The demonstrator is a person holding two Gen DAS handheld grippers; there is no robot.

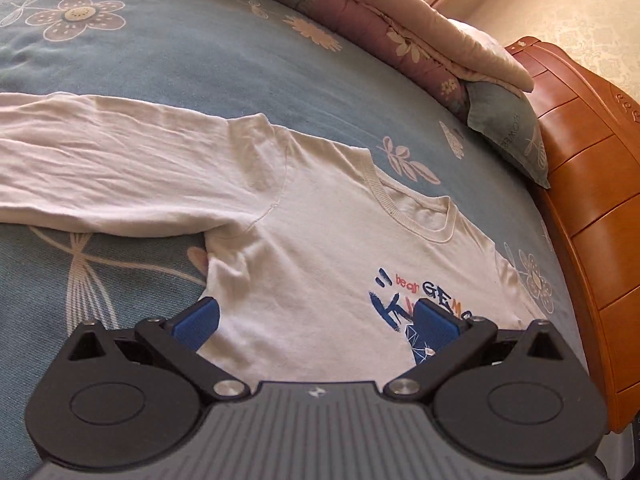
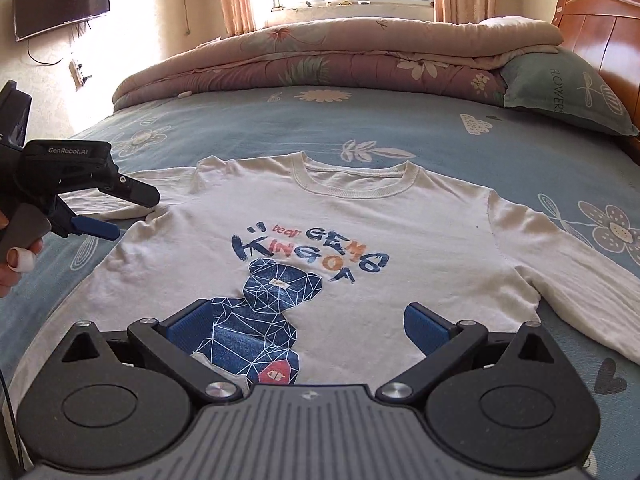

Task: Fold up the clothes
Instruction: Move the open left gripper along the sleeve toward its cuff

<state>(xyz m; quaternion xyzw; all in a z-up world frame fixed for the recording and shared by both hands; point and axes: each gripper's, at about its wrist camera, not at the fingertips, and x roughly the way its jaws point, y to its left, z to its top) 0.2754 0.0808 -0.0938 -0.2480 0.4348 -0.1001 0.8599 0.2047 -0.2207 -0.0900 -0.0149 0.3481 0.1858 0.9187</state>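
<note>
A white long-sleeve shirt (image 1: pixel 312 240) (image 2: pixel 400 220) lies flat and face up on the blue flowered bedsheet (image 2: pixel 240 128). A blue bear print with lettering (image 2: pixel 276 292) covers its chest. My left gripper (image 1: pixel 316 316) is open and hovers low over the shirt's side just below the armpit, with only cloth beneath it. In the right wrist view the left gripper (image 2: pixel 124 212) shows at the shirt's left edge. One sleeve (image 1: pixel 100 160) stretches out to the left. My right gripper (image 2: pixel 308 312) is open over the bear print and holds nothing. The other sleeve (image 2: pixel 580 288) runs off to the right.
A rolled flowered quilt (image 2: pixel 320 52) lies across the far side of the bed, with a teal pillow (image 2: pixel 560 88) against the wooden headboard (image 1: pixel 592 200). A hand (image 2: pixel 16 260) holds the left gripper's handle. A wall TV (image 2: pixel 60 0) hangs at far left.
</note>
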